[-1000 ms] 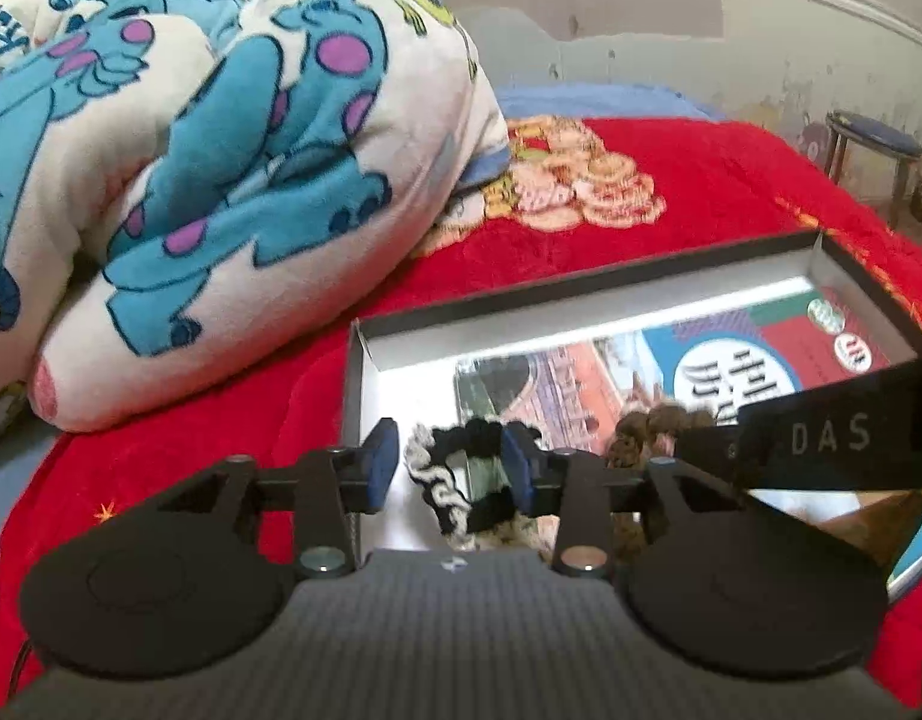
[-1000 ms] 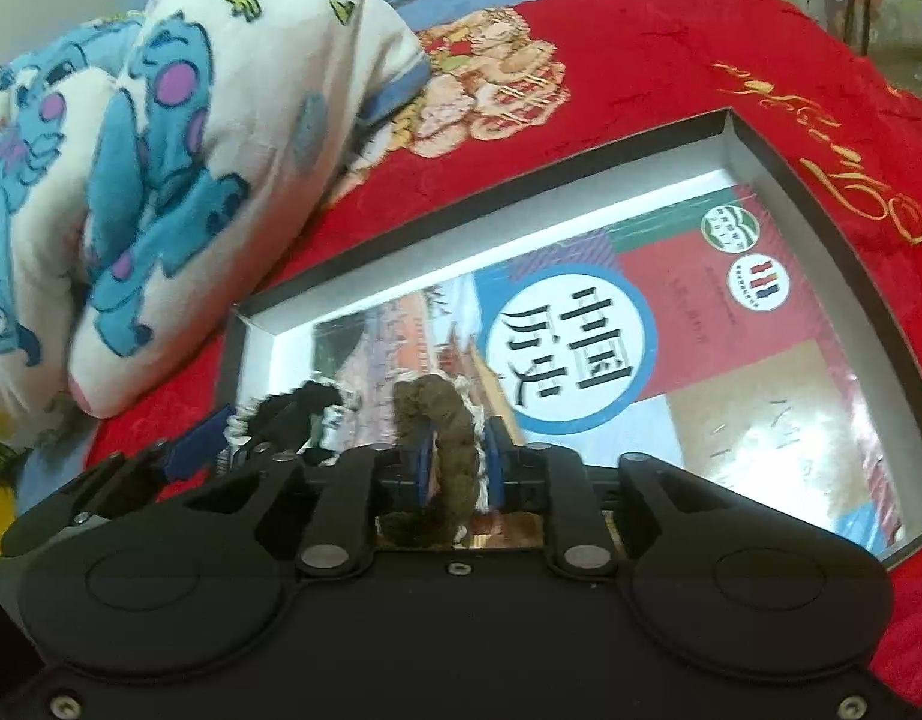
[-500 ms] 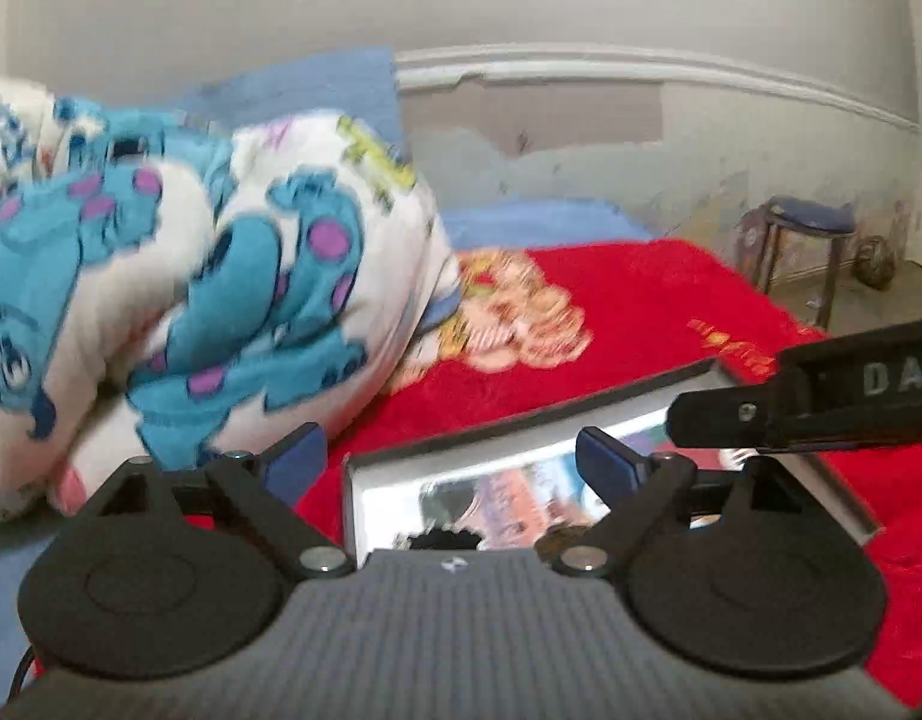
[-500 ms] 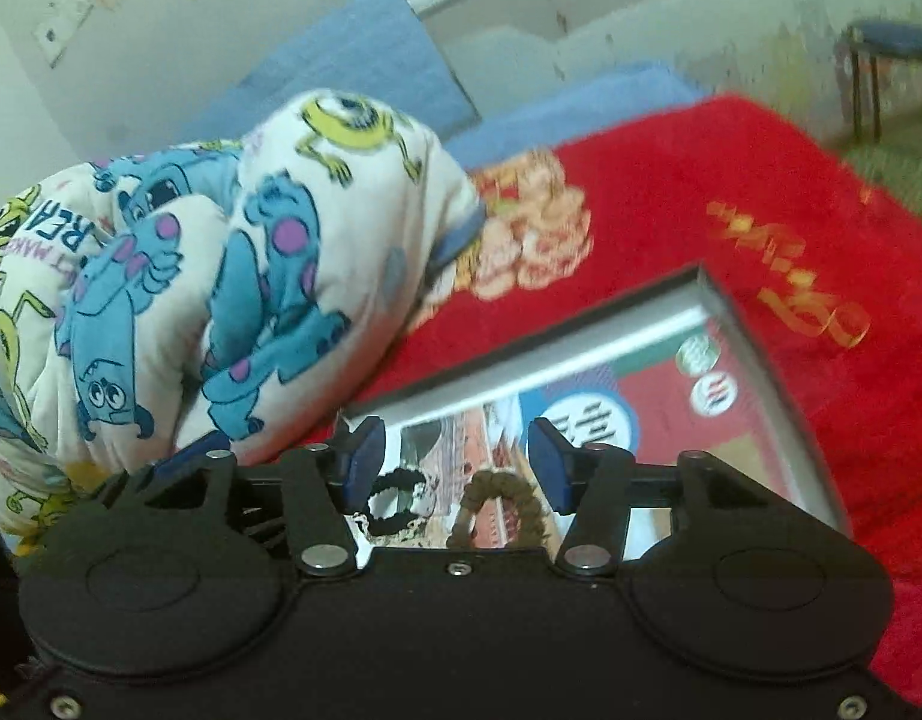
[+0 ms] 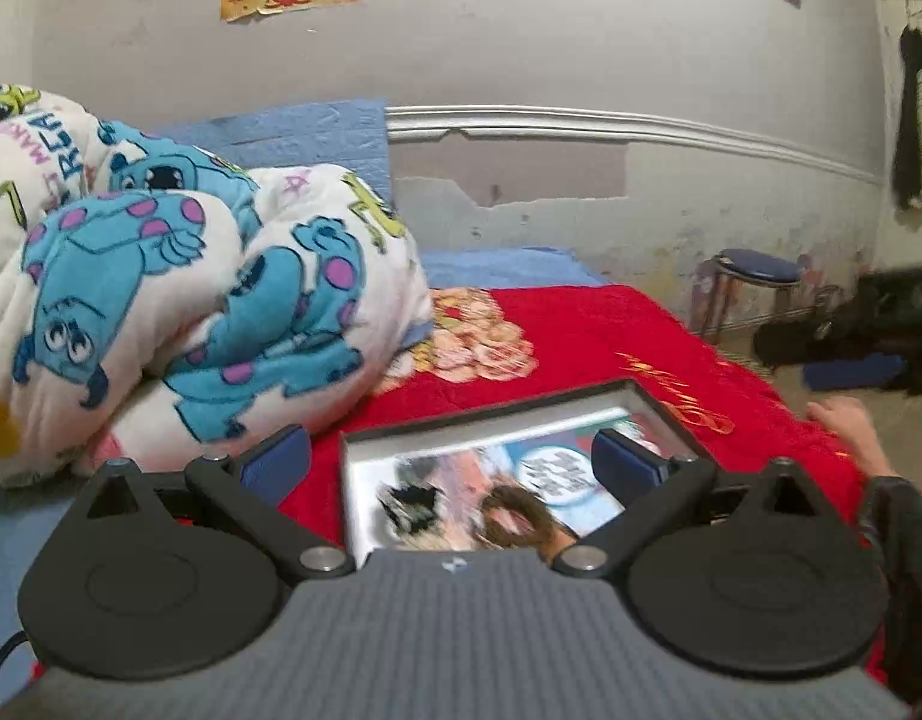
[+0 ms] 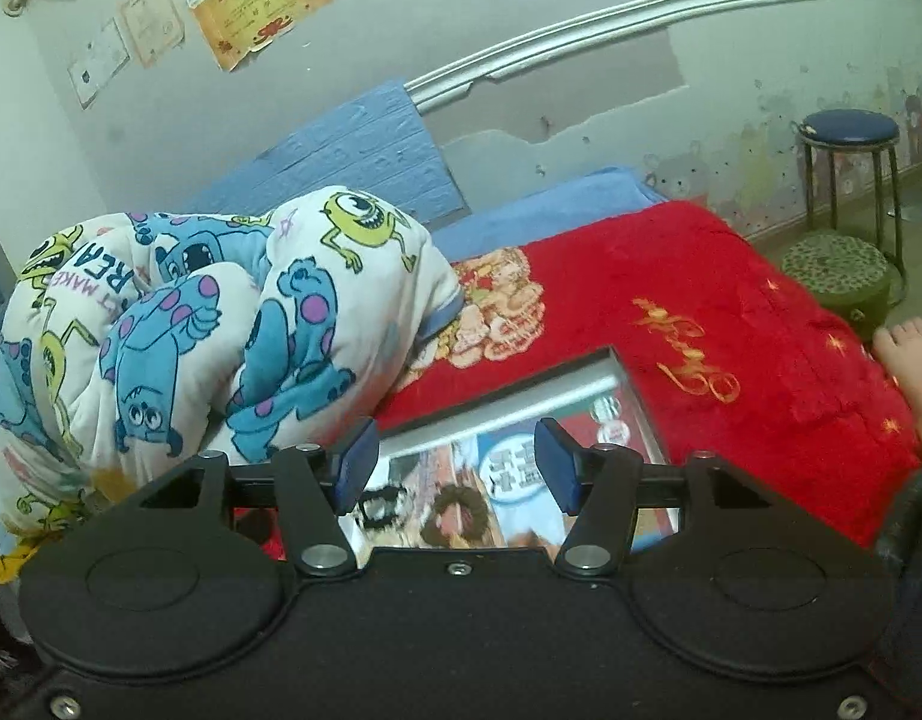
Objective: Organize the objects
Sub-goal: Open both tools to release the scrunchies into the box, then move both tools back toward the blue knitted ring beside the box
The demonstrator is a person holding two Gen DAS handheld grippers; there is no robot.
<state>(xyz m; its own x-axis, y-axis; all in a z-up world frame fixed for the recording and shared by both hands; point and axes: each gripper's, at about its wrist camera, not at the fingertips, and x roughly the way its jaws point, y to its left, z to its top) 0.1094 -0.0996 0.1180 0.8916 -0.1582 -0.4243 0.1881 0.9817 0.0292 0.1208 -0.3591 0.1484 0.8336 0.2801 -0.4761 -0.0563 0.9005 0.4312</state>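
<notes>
Hair ties, one black-and-white [image 6: 381, 505] and one brown [image 6: 459, 511], lie released on the book inside the shallow box [image 6: 501, 414] on the red bed, while my left fingers [image 5: 452, 463] and right fingers [image 6: 455, 467] hold nothing and are opening above them.

The red blanket [image 6: 724, 276] is plush, velvety cloth with shiny gold embroidery. The cartoon quilt [image 6: 233, 312] looks like soft, matt fleece. The shallow box [image 6: 502, 411] seems smooth card, and the book [image 6: 586, 450] in it has a glossy printed paper cover. Two fuzzy fabric hair ties, one black-and-white [image 6: 380, 504] and one brown [image 6: 461, 510], lie on it
</notes>
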